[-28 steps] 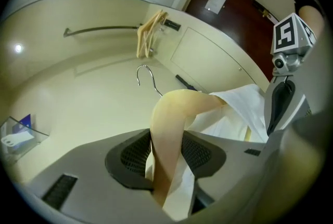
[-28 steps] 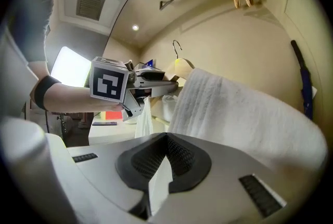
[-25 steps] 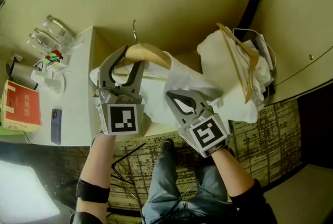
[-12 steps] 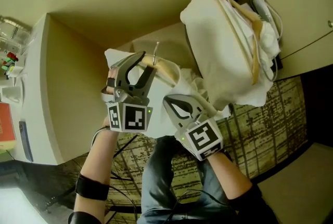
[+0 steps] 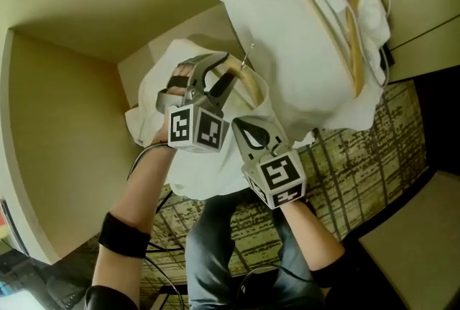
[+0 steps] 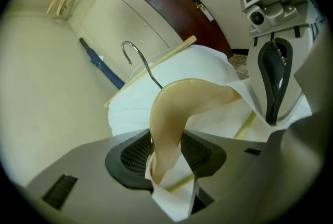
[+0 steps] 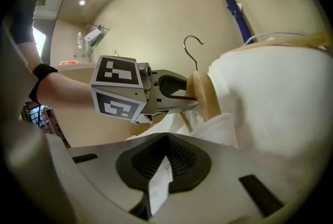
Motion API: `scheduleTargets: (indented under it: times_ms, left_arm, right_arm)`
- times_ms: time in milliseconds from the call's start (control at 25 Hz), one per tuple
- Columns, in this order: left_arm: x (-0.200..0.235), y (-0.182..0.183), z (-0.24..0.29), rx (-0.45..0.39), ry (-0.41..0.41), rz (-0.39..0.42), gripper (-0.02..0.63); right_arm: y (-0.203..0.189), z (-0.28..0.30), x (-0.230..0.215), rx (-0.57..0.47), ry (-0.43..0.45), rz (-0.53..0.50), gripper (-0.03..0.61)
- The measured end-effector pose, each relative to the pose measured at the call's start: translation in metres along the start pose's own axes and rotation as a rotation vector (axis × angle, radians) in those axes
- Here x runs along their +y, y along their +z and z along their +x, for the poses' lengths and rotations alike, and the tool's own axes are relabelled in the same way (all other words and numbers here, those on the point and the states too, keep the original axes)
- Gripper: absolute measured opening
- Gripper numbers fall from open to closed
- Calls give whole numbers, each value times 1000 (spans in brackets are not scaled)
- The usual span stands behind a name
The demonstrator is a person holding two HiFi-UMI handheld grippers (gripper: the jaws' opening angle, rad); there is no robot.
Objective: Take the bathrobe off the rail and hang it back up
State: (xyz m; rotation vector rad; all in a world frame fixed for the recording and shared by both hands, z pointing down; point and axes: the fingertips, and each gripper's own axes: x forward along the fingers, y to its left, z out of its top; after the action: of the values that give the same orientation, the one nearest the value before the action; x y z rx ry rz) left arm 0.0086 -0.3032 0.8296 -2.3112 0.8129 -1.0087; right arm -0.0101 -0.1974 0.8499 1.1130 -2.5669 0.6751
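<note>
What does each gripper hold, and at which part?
The left gripper holds the hanger by one arm, robe cloth included; the right gripper pinches robe cloth.

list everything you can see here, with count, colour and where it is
bathrobe: 1, white, held between both tools
hanger: 1, pale wood, inside the bathrobe
bundle: 1, white cloth, upper right
second hanger: 1, pale wood, lying on the bundle
blue strip: 1, against the wall behind
door: 1, red-brown, far back
carpet: 1, brown patterned, below
jeans: 1 pair, blue-grey, person's legs
wristband: 1, black, left forearm
left tool: 1, grey, shut on hanger end with cloth
right tool: 1, grey, shut on bathrobe cloth
</note>
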Motion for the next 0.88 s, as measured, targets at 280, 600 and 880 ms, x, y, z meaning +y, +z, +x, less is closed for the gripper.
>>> scheduleTargets:
  times_ms: [280,600,880]
  left_arm:
    - [-29,-13,45,17,-110,9,181]
    - [-44,-21,64,82,-179,40,248]
    - [-42,-18,62,108,-195,46,310]
  right_arm:
    - [-13,2,-31,8,-54,53,17]
    - [-13,3,-32,8,-45,74,17]
    - [-5,-2,-36,5,-43,81,17]
